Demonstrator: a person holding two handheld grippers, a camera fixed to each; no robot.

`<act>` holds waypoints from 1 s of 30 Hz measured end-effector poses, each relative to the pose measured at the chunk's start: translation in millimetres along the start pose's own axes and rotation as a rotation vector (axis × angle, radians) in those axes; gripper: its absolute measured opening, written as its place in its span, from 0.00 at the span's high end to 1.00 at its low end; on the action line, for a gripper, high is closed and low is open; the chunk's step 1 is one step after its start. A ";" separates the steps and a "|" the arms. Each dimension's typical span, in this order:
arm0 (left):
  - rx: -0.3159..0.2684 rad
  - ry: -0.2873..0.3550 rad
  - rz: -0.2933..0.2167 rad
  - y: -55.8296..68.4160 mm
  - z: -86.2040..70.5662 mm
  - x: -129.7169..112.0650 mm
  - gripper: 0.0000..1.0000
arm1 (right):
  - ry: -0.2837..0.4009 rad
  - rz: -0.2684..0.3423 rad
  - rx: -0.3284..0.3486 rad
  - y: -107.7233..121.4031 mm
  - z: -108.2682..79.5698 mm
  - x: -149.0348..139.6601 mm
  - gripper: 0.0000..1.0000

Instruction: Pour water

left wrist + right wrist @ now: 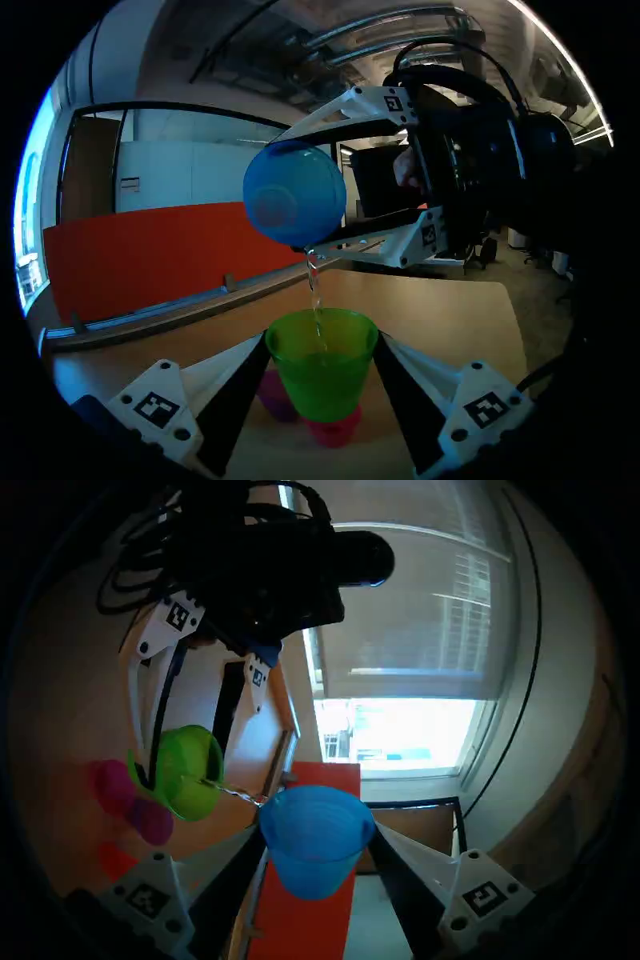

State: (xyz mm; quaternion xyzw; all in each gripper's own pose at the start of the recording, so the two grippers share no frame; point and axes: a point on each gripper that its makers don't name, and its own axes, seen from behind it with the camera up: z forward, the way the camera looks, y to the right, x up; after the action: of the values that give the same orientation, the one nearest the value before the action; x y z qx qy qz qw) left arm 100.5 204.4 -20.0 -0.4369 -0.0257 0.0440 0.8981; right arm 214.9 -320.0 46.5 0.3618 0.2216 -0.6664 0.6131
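The right gripper [316, 832] clamped the blue cup [294, 192] in its jaws just above the green cup [322, 376], long axis tipped near level, water [314, 288] streaming down. The left gripper [322, 340] clamped the upright green cup.

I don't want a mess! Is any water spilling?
No spill visible. The blue cup is tipped for pouring, and its thin stream falls inside the green cup. Nothing stands out.

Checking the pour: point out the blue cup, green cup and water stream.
blue cup [294, 192], left gripper view, its underside.
green cup [322, 376], left gripper view, front wall.
water stream [314, 284], left gripper view, mid-fall.
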 end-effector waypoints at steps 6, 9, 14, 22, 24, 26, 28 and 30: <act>-0.001 0.003 0.000 -0.1 -0.5 0.9 0.12 | -0.001 -0.012 0.000 -0.9 -0.5 1.9 0.09; 0.001 0.003 0.000 -0.7 -0.8 0.9 0.12 | -0.001 -0.018 0.001 -1.5 -1.1 2.7 0.09; 0.001 0.003 0.000 -0.4 -1.2 1.4 0.12 | -0.004 -0.035 -0.002 -2.0 -1.6 3.2 0.09; 0.001 0.003 0.002 0.3 -1.4 1.8 0.12 | -0.006 -0.050 0.002 -3.7 -2.1 4.8 0.09; 0.001 0.003 0.002 0.3 -1.4 1.8 0.12 | -0.006 -0.053 0.002 -3.7 -2.4 5.4 0.09; 0.002 0.003 0.002 0.2 -1.3 2.0 0.12 | -0.005 -0.056 0.002 -3.5 -2.6 6.0 0.09; 0.002 0.004 0.002 0.1 -1.0 1.9 0.12 | -0.005 -0.060 0.001 -3.2 -2.9 6.2 0.09; 0.002 0.003 0.003 0.1 -0.7 1.7 0.12 | -0.006 -0.064 0.001 -3.2 -3.1 6.1 0.09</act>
State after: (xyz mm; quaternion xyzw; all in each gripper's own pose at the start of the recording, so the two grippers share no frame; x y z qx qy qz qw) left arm 102.3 204.1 -20.5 -0.4360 -0.0236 0.0445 0.8985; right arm 212.5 -321.2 39.4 0.3530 0.2309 -0.6867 0.5920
